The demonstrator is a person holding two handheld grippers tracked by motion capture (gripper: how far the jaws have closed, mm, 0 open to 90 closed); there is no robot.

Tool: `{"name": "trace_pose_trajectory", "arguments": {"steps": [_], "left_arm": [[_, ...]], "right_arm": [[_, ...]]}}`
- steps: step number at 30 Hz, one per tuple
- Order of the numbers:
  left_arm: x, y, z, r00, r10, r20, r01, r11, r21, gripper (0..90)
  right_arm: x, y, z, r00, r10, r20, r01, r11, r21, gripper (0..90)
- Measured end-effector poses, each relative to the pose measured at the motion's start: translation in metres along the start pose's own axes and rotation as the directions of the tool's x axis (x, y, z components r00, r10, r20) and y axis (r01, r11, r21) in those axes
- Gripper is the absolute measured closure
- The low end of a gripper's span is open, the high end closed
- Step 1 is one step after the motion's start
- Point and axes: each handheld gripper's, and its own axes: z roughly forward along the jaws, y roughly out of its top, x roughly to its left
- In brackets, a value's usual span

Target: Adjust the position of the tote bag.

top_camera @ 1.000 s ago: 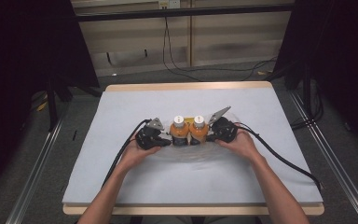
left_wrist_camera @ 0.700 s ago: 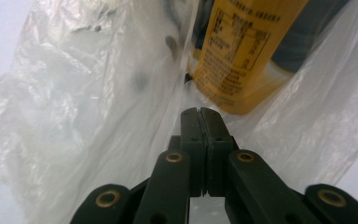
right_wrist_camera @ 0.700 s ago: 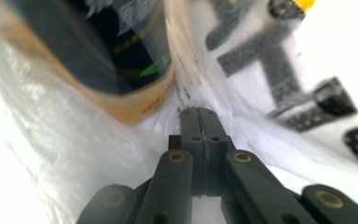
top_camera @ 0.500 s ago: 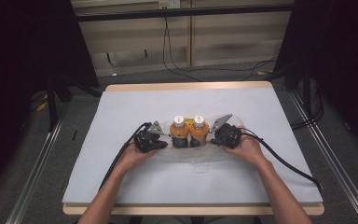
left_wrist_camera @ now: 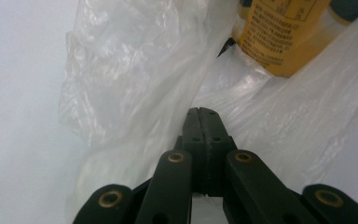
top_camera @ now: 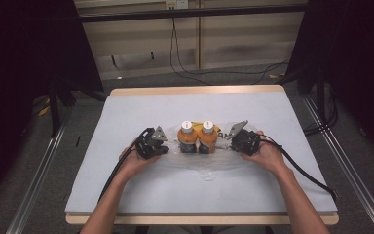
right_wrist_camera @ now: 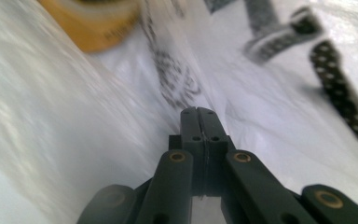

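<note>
My left gripper (top_camera: 167, 145) had its jaws pressed together on the plastic bag (top_camera: 209, 165) at its left edge. The two bottles (top_camera: 197, 137) stood upright mid-table, touching, on the bag. My right gripper (top_camera: 229, 139) was likewise clamped — pinching the bag's right edge, just beside the bottles.

A table (top_camera: 126, 204) with a pale wooden edge carries a light grey-white sheet (top_camera: 141, 112) that covers almost its whole top. Near the middle of the sheet lies a crumpled clear plastic bag (top_camera: 209, 163), spread flat toward the near side. Two orange bottles (top_camera: 197, 137) with white caps stand upright on it, side by side and touching.
</note>
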Motion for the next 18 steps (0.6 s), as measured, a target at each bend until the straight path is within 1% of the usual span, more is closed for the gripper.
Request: {"name": "trace_pose_trajectory", "arguments": {"steps": [1, 3, 7, 8, 9, 12, 13, 14, 15, 17, 18], "left_arm": [[0.0, -0.001, -0.001, 1.0, 0.0, 0.004, 0.0, 1.0, 0.001, 90.0], [0.001, -0.001, -0.001, 1.0, 0.002, 0.0, -0.002, 1.0, -0.002, 90.0], [0.003, -0.002, -0.003, 1.0, 0.007, -0.004, -0.007, 0.9999, 0.007, 90.0], [0.005, -0.003, -0.003, 0.9999, 0.006, -0.01, -0.006, 0.9999, 0.012, 90.0], [0.006, -0.004, -0.004, 0.9999, 0.0, -0.014, 0.0, 0.9999, 0.01, 90.0], [0.011, -0.008, -0.005, 0.9995, -0.025, -0.018, 0.025, 0.9997, 0.007, 90.0], [0.012, -0.009, -0.005, 0.9995, -0.029, -0.015, 0.029, 0.9996, 0.004, 90.0], [0.013, -0.009, -0.005, 0.9994, -0.025, -0.022, 0.025, 0.9997, 0.009, 90.0], [0.013, -0.01, -0.005, 0.9992, -0.031, -0.024, 0.031, 0.9995, 0.006, 90.0], [0.012, -0.009, -0.005, 0.9992, -0.02, -0.035, 0.021, 0.9997, 0.009, 90.0], [0.011, -0.009, -0.005, 0.999, -0.013, -0.043, 0.013, 0.9998, 0.014, 90.0]], "right_arm": [[-0.001, -0.001, -0.001, 1.0, -0.003, 0.001, 0.003, 1.0, 0.001, 90.0], [-0.002, -0.004, -0.001, 0.9999, 0.012, -0.003, -0.012, 1.0, -0.003, 90.0], [-0.004, -0.006, -0.003, 0.9998, 0.021, -0.004, -0.021, 1.0, 0.001, 90.0], [-0.005, -0.007, -0.003, 0.9999, 0.014, -0.002, -0.014, 1.0, 0.004, 90.0], [-0.005, -0.008, -0.004, 1.0, 0.009, 0.003, -0.009, 1.0, 0.013, 90.0], [-0.006, -0.01, -0.005, 0.9998, 0.014, 0.012, -0.015, 1.0, 0.02, 90.0], [-0.007, -0.01, -0.005, 0.9999, 0.011, 0.011, -0.011, 1.0, 0.021, 90.0], [-0.006, -0.01, -0.005, 0.9999, 0.01, 0.013, -0.01, 1.0, 0.023, 90.0], [-0.006, -0.01, -0.005, 0.9998, 0.014, 0.012, -0.015, 1.0, 0.025, 90.0], [-0.007, -0.011, -0.006, 1.0, 0.003, 0.009, -0.003, 1.0, 0.025, 90.0], [-0.007, -0.012, -0.006, 0.9998, 0.019, 0.006, -0.019, 1.0, 0.022, 90.0]]}}
